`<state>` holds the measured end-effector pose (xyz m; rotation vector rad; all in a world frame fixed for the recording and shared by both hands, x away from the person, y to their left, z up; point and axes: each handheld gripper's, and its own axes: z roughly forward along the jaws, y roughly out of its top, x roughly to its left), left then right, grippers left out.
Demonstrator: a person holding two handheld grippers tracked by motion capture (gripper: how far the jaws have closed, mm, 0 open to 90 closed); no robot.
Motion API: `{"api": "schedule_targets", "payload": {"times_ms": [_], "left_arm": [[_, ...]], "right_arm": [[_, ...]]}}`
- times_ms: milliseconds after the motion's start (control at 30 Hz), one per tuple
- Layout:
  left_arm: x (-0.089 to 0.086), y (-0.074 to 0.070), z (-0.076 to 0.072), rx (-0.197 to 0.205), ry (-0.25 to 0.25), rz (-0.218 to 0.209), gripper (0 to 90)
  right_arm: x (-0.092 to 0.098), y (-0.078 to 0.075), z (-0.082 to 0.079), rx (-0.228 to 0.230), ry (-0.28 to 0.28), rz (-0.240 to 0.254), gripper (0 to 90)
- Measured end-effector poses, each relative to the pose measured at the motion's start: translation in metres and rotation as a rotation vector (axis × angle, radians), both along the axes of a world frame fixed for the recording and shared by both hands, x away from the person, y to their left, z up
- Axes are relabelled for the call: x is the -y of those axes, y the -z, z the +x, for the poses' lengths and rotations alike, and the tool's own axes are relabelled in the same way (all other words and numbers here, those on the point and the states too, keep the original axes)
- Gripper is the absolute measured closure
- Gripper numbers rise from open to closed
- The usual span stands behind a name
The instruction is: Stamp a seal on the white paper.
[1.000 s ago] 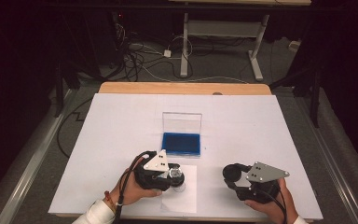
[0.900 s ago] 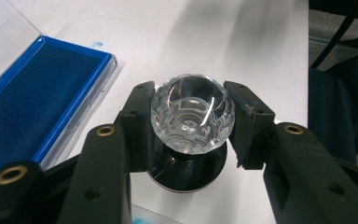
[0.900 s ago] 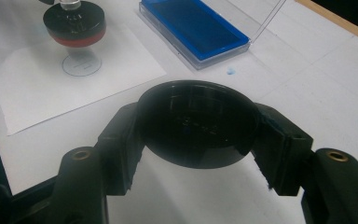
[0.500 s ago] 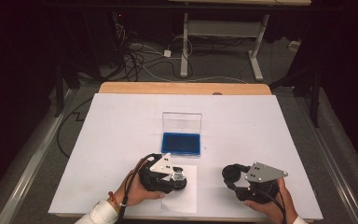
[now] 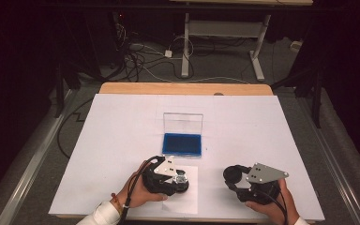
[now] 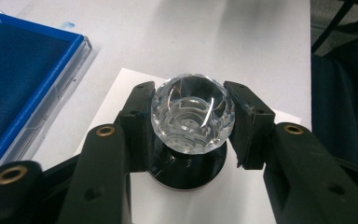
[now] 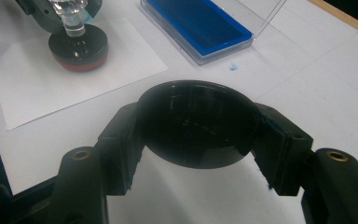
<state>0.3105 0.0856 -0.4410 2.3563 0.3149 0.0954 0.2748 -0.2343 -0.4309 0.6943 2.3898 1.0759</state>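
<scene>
A faceted clear crystal ball [image 6: 192, 115] stands on a round black base [image 6: 189, 168] with a red underside [image 7: 78, 64], on a white paper sheet [image 5: 187, 201]. My left gripper [image 6: 192, 123] is shut on the ball, one pad against each side. In the high view this gripper [image 5: 180, 179] sits at the front of the table, left of centre. My right gripper [image 7: 196, 135] is shut on a round black dome-like cover [image 7: 196, 123], held just above the table at the front right [image 5: 234, 176].
A flat case with a blue lining [image 5: 182, 144] lies open mid-table, its clear lid [image 5: 183, 123] standing up behind it. The white table top [image 5: 272, 131] ends in a wooden far edge [image 5: 183, 89]. Cables and desk legs lie on the floor beyond.
My left gripper has shifted slightly to the right with the crystal ball between its jaws. The right gripper has kept still.
</scene>
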Motion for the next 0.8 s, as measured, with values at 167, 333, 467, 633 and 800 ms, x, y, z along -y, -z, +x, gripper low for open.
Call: {"api": "schedule_targets", "payload": {"times_ms": [167,333,467,633,800], "left_arm": [[0.0007,0.0011,0.0007,0.003,0.0,0.012,54.5],[-0.0006,0.0023,0.0016,-0.007,-0.004,0.001,54.5],[-0.0027,0.0045,0.0041,-0.026,-0.009,-0.014,54.5],[-0.0009,0.0037,0.0029,-0.016,-0.008,0.006,54.5],[0.0002,0.0026,0.0032,-0.02,-0.011,0.024,54.5]], "right_arm": [[-0.0004,0.0003,-0.0001,0.0,-0.002,-0.004,38.7],[-0.0006,0.0006,0.0,-0.002,-0.005,-0.008,38.7],[-0.0008,0.0007,0.0001,-0.003,-0.005,-0.01,38.7],[-0.0017,0.001,0.0,-0.003,-0.006,-0.012,38.7],[-0.0025,0.0013,-0.0002,-0.005,-0.007,-0.014,38.7]]}}
